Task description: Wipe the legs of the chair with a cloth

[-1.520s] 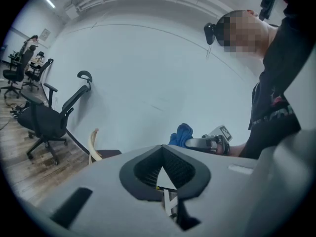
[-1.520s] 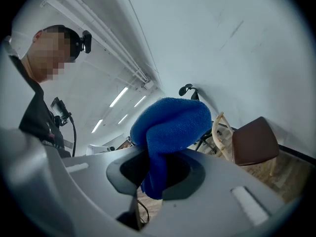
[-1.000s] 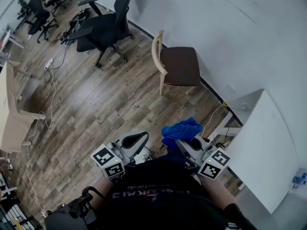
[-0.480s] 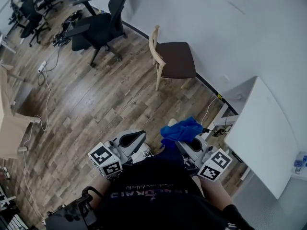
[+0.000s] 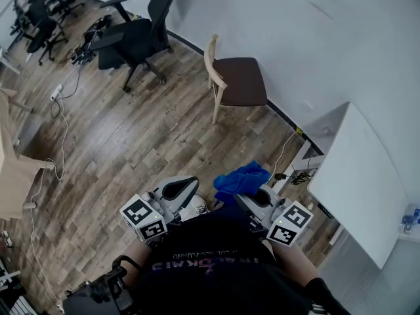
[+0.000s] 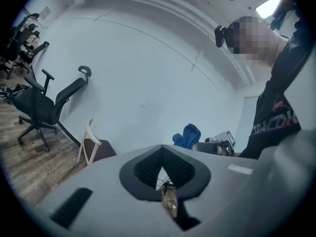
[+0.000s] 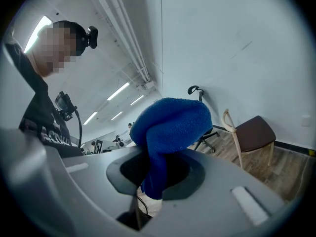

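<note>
The floor (image 5: 131, 136) is wood-grain planking in mixed brown tones, and it meets a plain white wall (image 5: 315, 38) along a dark skirting line. A black office chair (image 5: 138, 35) stands on the planks near that wall, with more dark office chairs (image 5: 39, 12) farther off in the corner. A white cable with a power strip (image 5: 56, 92) trails across the floor. A white desk (image 5: 361, 176) sits against the wall on the right, and the edge of a pale wooden table (image 5: 13, 176) shows at the left.

The wooden chair (image 5: 236, 81) has a pale frame and a dark brown seat. It stands upright with the edge of its seat against the wall, between the office chair and the white desk.

The person holds both grippers close in front of the body, well apart from the wooden chair. The right gripper (image 5: 261, 201) has its jaws closed on a blue cloth (image 5: 241, 179). In the right gripper view the cloth (image 7: 170, 127) is pinched at its lower end in the dark padded opening of the right gripper (image 7: 155, 177) and bulges up and over it in a thick fold. The wooden chair (image 7: 249, 132) shows beyond, to the right, with clear floor between it and the cloth.

The left gripper (image 5: 178, 189) sits just beside the right one. In its own view the left gripper (image 6: 163, 169) has its jaws together with nothing held, only a slim slit between the pads. The wooden chair (image 6: 91, 147) stands off to the left.
</note>
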